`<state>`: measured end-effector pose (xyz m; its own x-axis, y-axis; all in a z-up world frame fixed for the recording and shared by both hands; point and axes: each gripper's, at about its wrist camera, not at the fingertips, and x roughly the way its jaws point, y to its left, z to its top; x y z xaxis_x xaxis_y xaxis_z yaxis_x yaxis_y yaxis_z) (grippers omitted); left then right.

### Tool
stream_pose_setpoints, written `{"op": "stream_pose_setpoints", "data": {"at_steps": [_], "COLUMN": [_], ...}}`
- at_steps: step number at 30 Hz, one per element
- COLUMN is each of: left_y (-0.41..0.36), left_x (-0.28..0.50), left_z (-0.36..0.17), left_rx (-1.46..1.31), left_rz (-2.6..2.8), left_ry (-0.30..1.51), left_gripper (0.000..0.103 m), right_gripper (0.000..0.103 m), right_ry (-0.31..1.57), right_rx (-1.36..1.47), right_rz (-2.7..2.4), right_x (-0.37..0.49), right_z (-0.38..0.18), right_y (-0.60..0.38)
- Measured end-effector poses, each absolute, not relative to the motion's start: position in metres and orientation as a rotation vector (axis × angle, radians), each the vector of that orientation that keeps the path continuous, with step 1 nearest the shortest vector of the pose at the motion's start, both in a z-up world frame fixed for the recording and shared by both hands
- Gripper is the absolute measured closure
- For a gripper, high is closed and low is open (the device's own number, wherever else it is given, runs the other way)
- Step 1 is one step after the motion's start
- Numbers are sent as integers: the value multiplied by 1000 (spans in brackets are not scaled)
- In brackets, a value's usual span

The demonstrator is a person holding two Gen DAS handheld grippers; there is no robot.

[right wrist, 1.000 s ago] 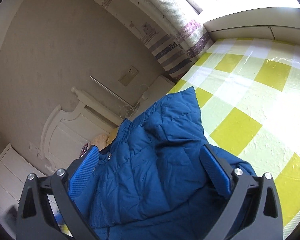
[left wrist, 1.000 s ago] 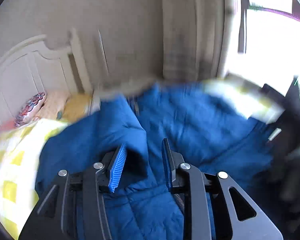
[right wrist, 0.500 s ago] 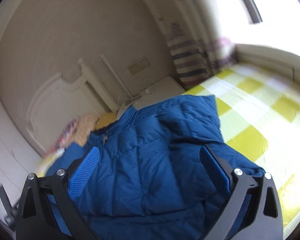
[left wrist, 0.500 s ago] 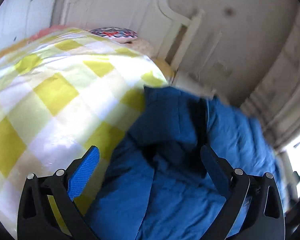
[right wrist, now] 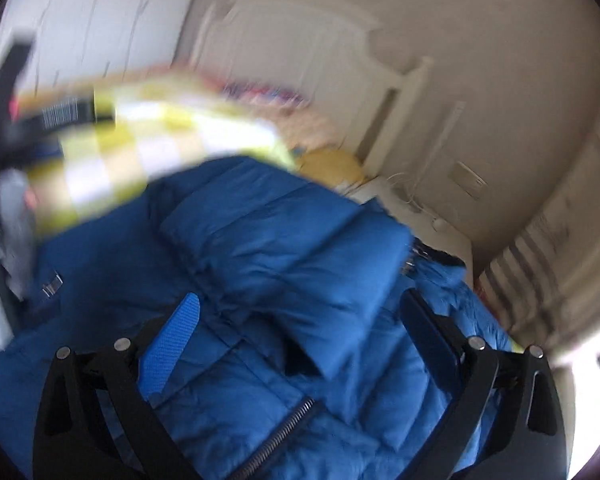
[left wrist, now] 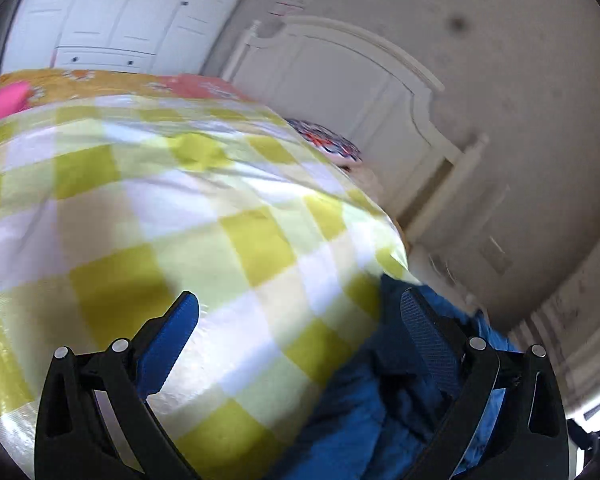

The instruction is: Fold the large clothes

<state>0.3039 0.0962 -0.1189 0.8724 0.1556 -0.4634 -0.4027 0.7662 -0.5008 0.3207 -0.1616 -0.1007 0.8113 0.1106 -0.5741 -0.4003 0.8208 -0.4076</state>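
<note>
Blue quilted down jacket (right wrist: 284, 280) is being observed lying on the bed, over the yellow-and-white checked bedspread (left wrist: 172, 240), with a folded panel resting on its upper surface and its zipper (right wrist: 276, 436) exposed near the bottom edge. Right gripper (right wrist: 300, 340) is being held above the jacket with jaws spread wide and nothing between the pads. Left gripper (left wrist: 300, 336) is being held over the bedspread beside the jacket's edge (left wrist: 380, 400); its jaws have just been opening and are being held wide apart, empty. White headboard (left wrist: 360, 92) is being recorded behind. Right-wrist view is being degraded by blur.
</note>
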Motion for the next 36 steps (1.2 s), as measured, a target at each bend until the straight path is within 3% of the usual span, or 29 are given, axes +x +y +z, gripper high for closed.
{"op": "stream_pose_setpoints", "data": {"at_steps": [4, 5, 8, 9, 11, 15, 18, 20, 23, 25, 27, 29, 30, 31, 32, 36], "left_y": [94, 88, 80, 80, 82, 81, 71, 60, 43, 36, 36, 40, 41, 42, 43, 41], "left_x": [300, 302, 304, 309, 310, 312, 317, 323, 332, 333, 334, 336, 337, 338, 338, 338], "left_z": [-118, -118, -119, -117, -116, -116, -116, -116, -116, -116, -117, -119, -121, -122, -123, -122], "left_rx": [-594, -576, -534, -532, -543, -547, -510, -468, -394, -366, -372, -393, -402, -411, -418, -407], "left_rz": [321, 321, 308, 308, 308, 285, 248, 209, 142, 120, 114, 117, 119, 121, 122, 120], "left_ry": [402, 399, 411, 414, 416, 437, 455, 480, 523, 530, 533, 547, 553, 559, 564, 561], "left_gripper": [6, 6, 6, 6, 6, 6, 5, 5, 5, 5, 5, 5, 5, 5, 5, 5], "right_gripper": [6, 13, 54, 62, 69, 75, 74, 69, 41, 39, 30, 29, 34, 47, 76, 79], "right_ry": [622, 618, 648, 632, 577, 501, 469, 505, 621, 615, 599, 598, 604, 606, 610, 521], "right_rx": [-714, -738, -653, -574, -310, 241, 728, 767, 768, 816, 826, 838, 844, 838, 823, 653], "right_rz": [275, 264, 312, 325, 345, 276, 308, 210, 116, 130, 131, 119, 112, 109, 98, 125], "right_x": [348, 353, 364, 364, 364, 357, 343, 333, 331, 330, 331, 339, 342, 344, 348, 331], "right_z": [-125, -129, -123, -114, -87, -75, -112, -133, -159, -164, -160, -160, -161, -162, -160, -131], "right_y": [-123, -118, -116, -122, -160, -267, -362, -392, -410, -413, -414, -416, -416, -415, -416, -404]}}
